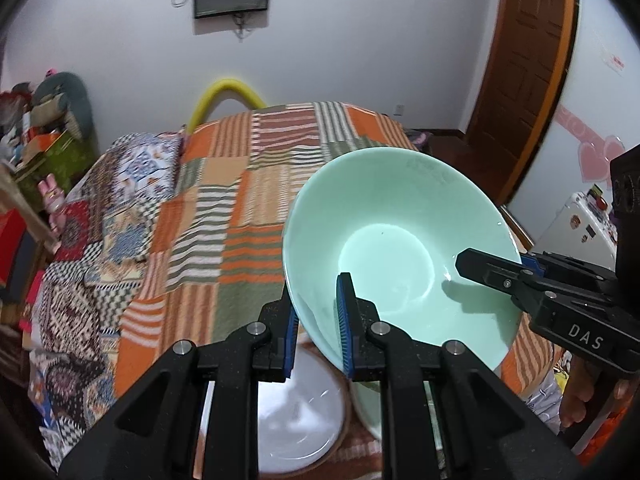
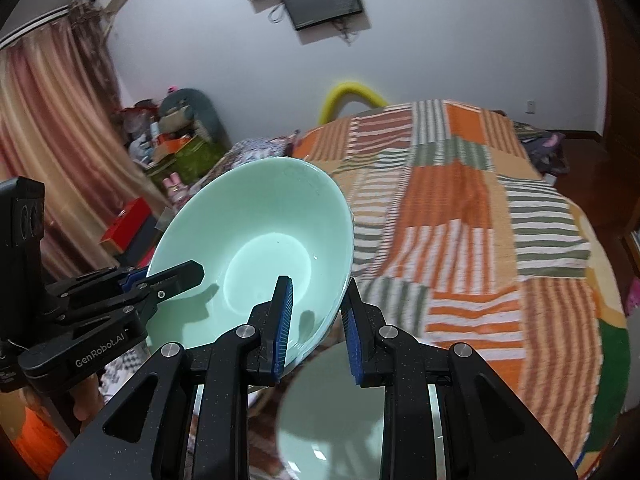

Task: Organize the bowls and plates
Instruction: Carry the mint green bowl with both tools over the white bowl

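A mint-green bowl [image 1: 384, 216] hangs tilted in the air above the bed, held by both grippers at opposite sides of its rim. My left gripper [image 1: 318, 320] is shut on the rim nearest it, one blue pad inside the bowl and one outside. My right gripper [image 1: 492, 268] grips the far right rim. In the right wrist view the same bowl [image 2: 256, 220] sits between the shut right gripper [image 2: 316, 320] and the left gripper [image 2: 160, 276]. Below lie a second green bowl [image 2: 332, 420] and a white plate [image 1: 300, 412] with a brown rim.
A bed with an orange, green and white striped patchwork blanket [image 1: 248, 208] stretches ahead. Cluttered boxes and toys [image 1: 48, 148] stand at its left. A wooden door [image 1: 520, 64] and a small white fridge [image 1: 580, 224] are at the right. A person's hand [image 1: 580, 392] holds the right gripper.
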`<move>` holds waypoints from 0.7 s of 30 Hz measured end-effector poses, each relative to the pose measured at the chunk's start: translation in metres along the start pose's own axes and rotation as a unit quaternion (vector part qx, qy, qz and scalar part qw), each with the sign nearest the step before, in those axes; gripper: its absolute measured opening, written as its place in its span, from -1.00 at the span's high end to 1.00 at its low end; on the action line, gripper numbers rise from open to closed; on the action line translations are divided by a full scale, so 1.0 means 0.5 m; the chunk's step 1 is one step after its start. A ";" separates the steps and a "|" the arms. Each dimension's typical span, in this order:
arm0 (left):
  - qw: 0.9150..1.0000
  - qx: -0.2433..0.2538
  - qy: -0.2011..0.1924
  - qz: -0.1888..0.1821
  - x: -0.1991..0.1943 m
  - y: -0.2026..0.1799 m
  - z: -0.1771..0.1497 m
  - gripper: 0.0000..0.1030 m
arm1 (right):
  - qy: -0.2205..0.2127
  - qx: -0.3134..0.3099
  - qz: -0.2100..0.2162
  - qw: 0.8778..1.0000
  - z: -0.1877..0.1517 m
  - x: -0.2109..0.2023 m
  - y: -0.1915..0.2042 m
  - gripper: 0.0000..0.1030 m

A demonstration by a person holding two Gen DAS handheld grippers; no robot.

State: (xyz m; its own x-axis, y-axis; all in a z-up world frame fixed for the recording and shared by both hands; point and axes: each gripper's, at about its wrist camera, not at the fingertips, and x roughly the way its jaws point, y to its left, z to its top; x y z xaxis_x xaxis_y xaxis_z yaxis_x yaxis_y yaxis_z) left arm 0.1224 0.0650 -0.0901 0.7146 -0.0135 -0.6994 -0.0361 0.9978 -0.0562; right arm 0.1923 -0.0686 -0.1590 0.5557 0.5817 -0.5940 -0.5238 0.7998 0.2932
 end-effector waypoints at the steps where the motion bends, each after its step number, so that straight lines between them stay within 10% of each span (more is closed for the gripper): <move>1: 1.000 -0.004 -0.001 0.004 -0.006 0.011 -0.006 0.66 | 0.002 -0.004 0.006 1.000 -0.003 0.004 0.013 0.57; 21: 0.995 -0.075 0.018 0.057 -0.057 0.182 -0.162 0.66 | 0.055 -0.048 0.073 0.995 -0.077 0.098 0.173 0.57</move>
State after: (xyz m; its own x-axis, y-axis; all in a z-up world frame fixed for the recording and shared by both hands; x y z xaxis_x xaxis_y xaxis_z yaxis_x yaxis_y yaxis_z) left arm 0.0422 0.1507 -0.1330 0.6745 0.0937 -0.7323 -0.2208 0.9721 -0.0789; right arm 0.1492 0.0230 -0.1917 0.3974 0.6666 -0.6306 -0.6561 0.6869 0.3126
